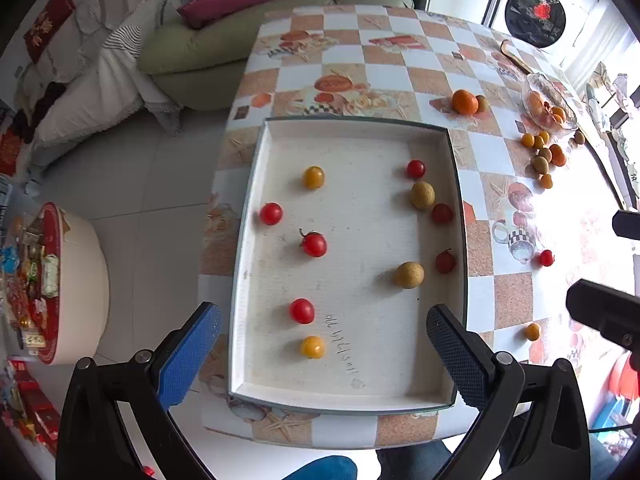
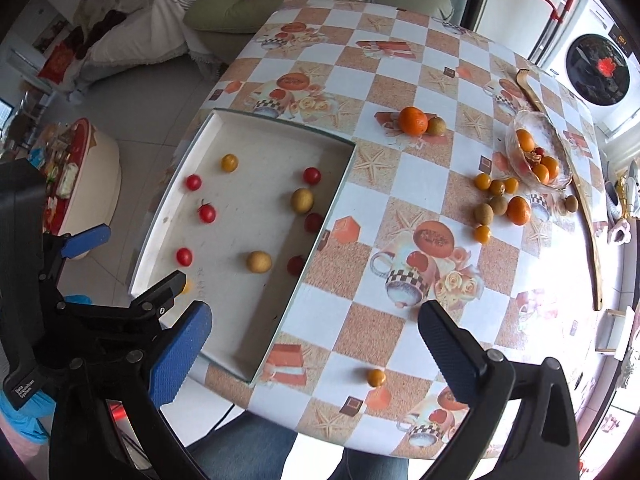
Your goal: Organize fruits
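Note:
A white tray [image 1: 256, 184] lies on the checkered table and holds several red cherry tomatoes [image 1: 314, 244], two yellow tomatoes [image 1: 313, 177] and two brown longans [image 1: 409, 275]. My left gripper [image 1: 324, 354] is open and empty above the tray's near end. My right gripper [image 2: 316, 354] is open and empty above the table's near edge, a yellow tomato [image 2: 376, 377] between its fingers. A tangerine [image 2: 413, 120] sits mid-table. A glass bowl [image 2: 556, 140] with fruit stands at the right, loose fruits [image 2: 496, 200] beside it.
A red tomato [image 1: 546, 257] and a yellow one [image 1: 532, 331] lie on the table right of the tray. A long wooden stick [image 2: 588, 216] lies along the right edge. A green sofa [image 1: 224, 40] stands behind, a round stool [image 1: 76, 280] at the left.

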Available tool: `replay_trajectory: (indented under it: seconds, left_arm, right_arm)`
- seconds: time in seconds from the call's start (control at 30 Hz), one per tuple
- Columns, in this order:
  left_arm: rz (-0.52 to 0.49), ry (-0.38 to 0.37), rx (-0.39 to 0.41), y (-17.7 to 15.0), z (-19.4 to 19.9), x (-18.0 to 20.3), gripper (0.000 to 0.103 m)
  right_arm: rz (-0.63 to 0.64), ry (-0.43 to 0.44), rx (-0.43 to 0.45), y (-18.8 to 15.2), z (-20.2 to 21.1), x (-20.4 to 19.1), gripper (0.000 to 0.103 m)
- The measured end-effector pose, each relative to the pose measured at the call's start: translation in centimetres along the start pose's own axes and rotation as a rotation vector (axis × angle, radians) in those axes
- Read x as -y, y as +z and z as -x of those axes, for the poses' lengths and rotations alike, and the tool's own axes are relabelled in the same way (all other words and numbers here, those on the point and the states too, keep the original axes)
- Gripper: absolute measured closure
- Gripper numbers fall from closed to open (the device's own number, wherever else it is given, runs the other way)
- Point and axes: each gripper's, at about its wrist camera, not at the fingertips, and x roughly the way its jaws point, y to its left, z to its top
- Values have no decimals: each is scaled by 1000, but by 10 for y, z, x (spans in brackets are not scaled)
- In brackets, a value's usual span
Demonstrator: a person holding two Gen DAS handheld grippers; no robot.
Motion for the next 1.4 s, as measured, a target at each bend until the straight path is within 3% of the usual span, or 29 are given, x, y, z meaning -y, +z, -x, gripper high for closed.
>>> replay_trajectory:
  seconds: [0.7, 1.13, 1.4]
  left_arm:
    - [-32, 20, -56, -28, 20, -2, 0]
    - [-42, 26, -38, -29, 24, 1, 0]
    - [-101, 31, -26, -29, 27, 12, 0]
  right_arm:
    - [-21, -48, -23, -10, 8, -15, 0]
    - [-5, -60, -64, -9, -4, -25, 0]
    - [-5, -72, -72, -7, -7, -26, 0]
